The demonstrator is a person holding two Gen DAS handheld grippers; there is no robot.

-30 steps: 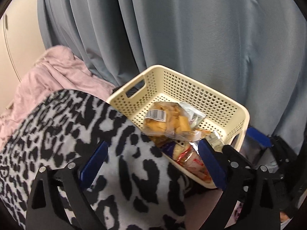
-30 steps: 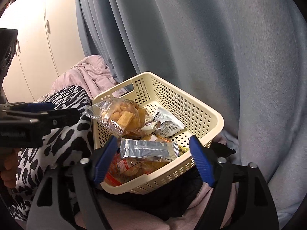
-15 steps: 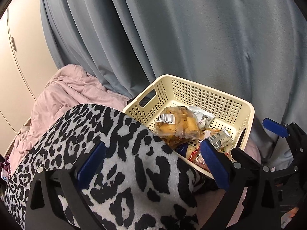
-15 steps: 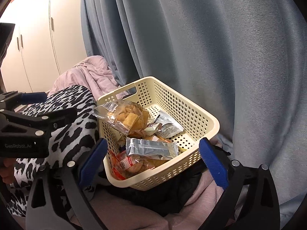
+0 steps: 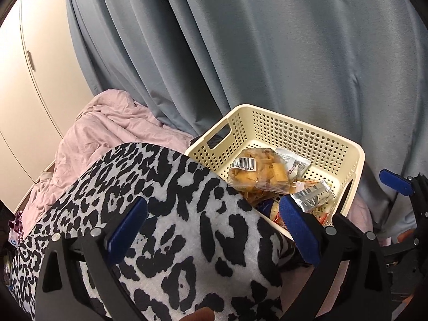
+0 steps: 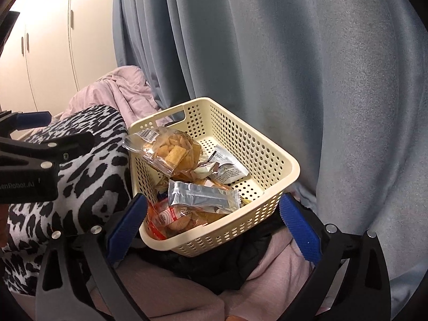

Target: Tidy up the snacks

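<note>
In the right wrist view, the left hand-held gripper [image 6: 34, 131] sits at the left edge, jaws wide apart and empty. In the middle a cream basket [image 6: 270, 157] holds the snack bags [image 6: 203, 196]. The right hand-held gripper [image 6: 212, 223] is opening low in the frame and grips nothing.

Both grippers are showing the same build: black plastic arms with triangular cut-outs, silver screw heads dotting the joints, and blue finger pads. The left gripper [image 5: 212, 230] is filling the lower part of its own view, its pads [image 5: 299, 231] smooth on the outer face. The right gripper [image 6: 212, 228] is displaying pads [image 6: 301, 231] with a fine knurled texture. At the left edge of the right wrist view, faint grey lettering is running along the left gripper's black body.
</note>
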